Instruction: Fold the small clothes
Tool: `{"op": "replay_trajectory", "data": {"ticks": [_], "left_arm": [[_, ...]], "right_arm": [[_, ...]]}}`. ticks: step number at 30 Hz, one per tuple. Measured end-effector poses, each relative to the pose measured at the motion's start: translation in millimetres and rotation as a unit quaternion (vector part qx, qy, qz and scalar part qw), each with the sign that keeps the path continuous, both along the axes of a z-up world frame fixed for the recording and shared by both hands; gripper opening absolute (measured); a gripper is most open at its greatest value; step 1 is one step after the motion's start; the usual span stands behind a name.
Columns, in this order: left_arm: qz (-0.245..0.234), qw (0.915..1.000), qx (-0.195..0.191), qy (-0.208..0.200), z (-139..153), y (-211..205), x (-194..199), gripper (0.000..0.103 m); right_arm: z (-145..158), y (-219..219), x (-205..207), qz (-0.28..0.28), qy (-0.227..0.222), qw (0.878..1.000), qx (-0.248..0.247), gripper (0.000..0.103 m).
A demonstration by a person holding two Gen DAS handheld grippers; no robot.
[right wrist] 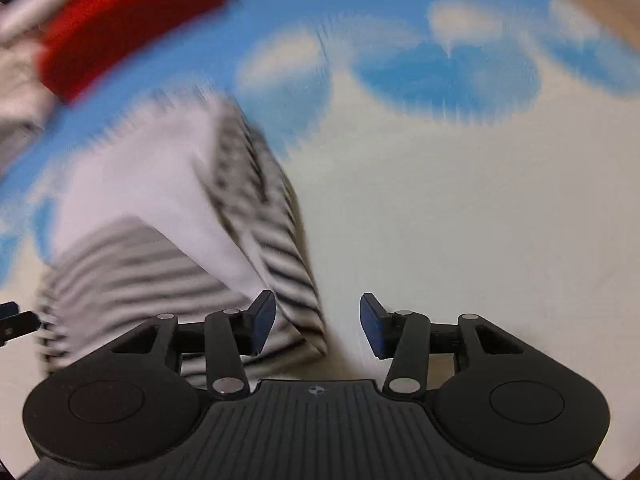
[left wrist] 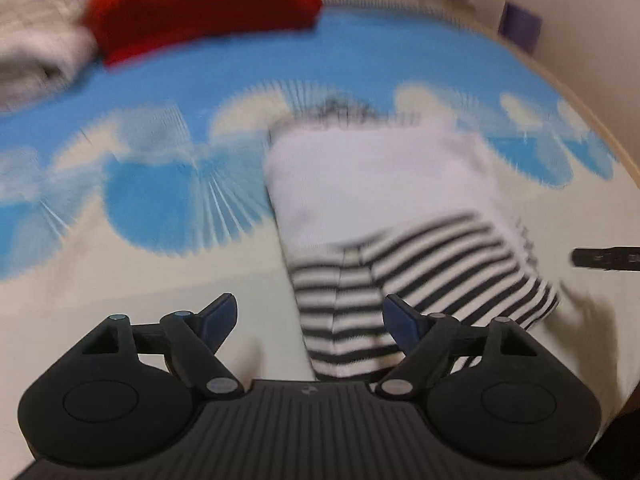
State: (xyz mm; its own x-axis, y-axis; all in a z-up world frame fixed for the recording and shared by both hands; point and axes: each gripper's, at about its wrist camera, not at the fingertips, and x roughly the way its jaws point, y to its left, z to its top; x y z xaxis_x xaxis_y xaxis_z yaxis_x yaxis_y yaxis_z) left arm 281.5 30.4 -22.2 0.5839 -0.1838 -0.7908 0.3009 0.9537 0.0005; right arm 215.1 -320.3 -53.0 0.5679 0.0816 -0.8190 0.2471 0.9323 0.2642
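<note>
The bed [left wrist: 120,280] carries a folded striped top [left wrist: 380,200] in the middle, a red garment [left wrist: 200,4] far left. Both the left hand-held gripper [left wrist: 310,320] and right hand-held gripper [right wrist: 318,322] gape wide, empty, near the top's hem. A careless brush could undo its folds.
</note>
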Motion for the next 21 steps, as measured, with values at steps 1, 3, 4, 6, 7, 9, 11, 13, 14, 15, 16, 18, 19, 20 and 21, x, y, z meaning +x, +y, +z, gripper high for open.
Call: {"op": "replay_trajectory", "data": {"ticks": [1, 3, 4, 6, 7, 9, 11, 13, 14, 15, 16, 18, 19, 20, 21], "left_arm": [[0.000, 0.9996, 0.007, -0.026, 15, -3, -15, 0.087], [-0.003, 0.9967, 0.018, -0.079, 41, -11, -50, 0.092], [-0.002, 0.9948, 0.019, -0.100, 51, -16, -69, 0.100], [0.009, 0.9903, 0.010, -0.138, 67, -22, -106, 0.103], [0.015, 0.9882, 0.005, -0.152, 72, -25, -123, 0.103], [0.023, 0.9852, -0.004, -0.170, 79, -29, -157, 0.103], [0.033, 0.9825, -0.013, -0.183, 77, -33, -190, 0.103], [0.047, 0.9786, -0.018, -0.199, 70, -37, -222, 0.103], [0.057, 0.9770, -0.019, -0.204, 64, -39, -232, 0.103], [0.072, 0.9761, -0.022, -0.204, 58, -40, -242, 0.103], [0.081, 0.9771, -0.028, -0.195, 52, -40, -249, 0.103], [0.091, 0.9827, -0.035, -0.158, 40, -42, -251, 0.102], [0.099, 0.9841, -0.033, -0.144, 37, -44, -251, 0.102], [0.104, 0.9842, -0.036, -0.138, 36, -44, -251, 0.102], [0.103, 0.9849, -0.042, -0.133, 36, -44, -251, 0.102]], "right_arm": [[18, 3, -12, 0.003, -0.033, 0.999, -0.012, 0.051], [50, 11, -41, 0.018, -0.098, 0.995, -0.028, 0.059], [62, 15, -55, 0.028, -0.124, 0.991, -0.033, 0.064], [85, 28, -92, 0.047, -0.174, 0.982, -0.048, 0.081], [93, 32, -108, 0.052, -0.195, 0.978, -0.055, 0.084], [104, 41, -144, 0.057, -0.229, 0.970, -0.066, 0.090], [107, 48, -174, 0.055, -0.246, 0.965, -0.074, 0.091], [108, 55, -196, 0.040, -0.251, 0.964, -0.075, 0.092], [107, 57, -205, 0.043, -0.254, 0.963, -0.074, 0.092], [107, 60, -212, 0.049, -0.260, 0.961, -0.078, 0.093], [107, 63, -218, 0.051, -0.264, 0.959, -0.086, 0.095], [102, 69, -227, 0.049, -0.265, 0.957, -0.103, 0.098], [97, 72, -229, 0.052, -0.261, 0.958, -0.107, 0.098], [93, 72, -230, 0.053, -0.254, 0.959, -0.112, 0.098], [89, 74, -228, 0.052, -0.250, 0.960, -0.117, 0.098]]}}
